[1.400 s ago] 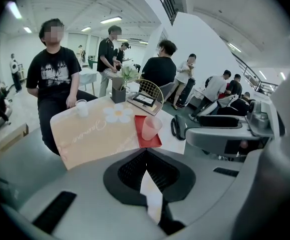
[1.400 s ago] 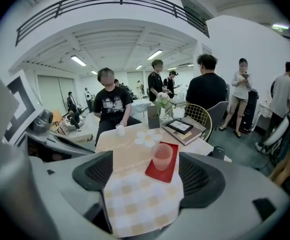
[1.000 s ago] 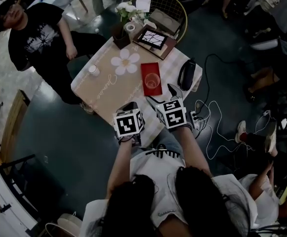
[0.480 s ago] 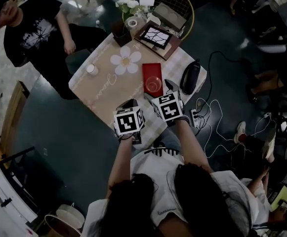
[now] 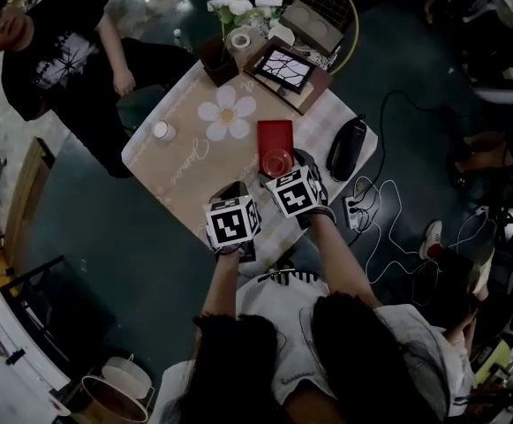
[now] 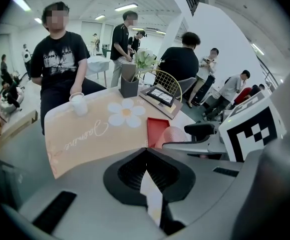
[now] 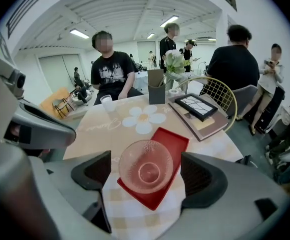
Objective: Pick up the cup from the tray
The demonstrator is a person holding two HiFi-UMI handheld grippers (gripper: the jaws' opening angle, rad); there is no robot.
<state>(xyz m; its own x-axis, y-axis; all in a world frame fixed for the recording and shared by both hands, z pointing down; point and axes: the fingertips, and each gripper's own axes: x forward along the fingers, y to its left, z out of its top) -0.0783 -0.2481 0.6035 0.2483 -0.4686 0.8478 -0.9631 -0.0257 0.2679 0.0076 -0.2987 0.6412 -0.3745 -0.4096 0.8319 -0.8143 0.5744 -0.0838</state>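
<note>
A clear pinkish glass cup (image 7: 145, 171) stands upright on the near end of a red tray (image 7: 170, 145). My right gripper (image 7: 145, 160) is open; its two jaws flank the cup on either side with a gap to each. From the head view the cup (image 5: 276, 161) sits just ahead of the right gripper (image 5: 282, 170), on the tray (image 5: 275, 136). My left gripper (image 5: 231, 193) hovers over the near table edge, left of the tray, jaws closed together and empty (image 6: 145, 151). The left gripper view shows the cup (image 6: 173, 134) partly behind the right gripper's finger (image 6: 200, 130).
On the tan cloth lie a white flower mat (image 5: 227, 115) and a small white cup (image 5: 161, 129). A vase of flowers (image 5: 221, 53), a framed picture on a book (image 5: 283, 67) and a black bag (image 5: 344, 147) stand further back. A person in black (image 5: 57, 47) sits at the table's far left.
My right gripper has moved forward over the table so its open jaws now flank the cup. The left gripper has stayed near the table edge.
</note>
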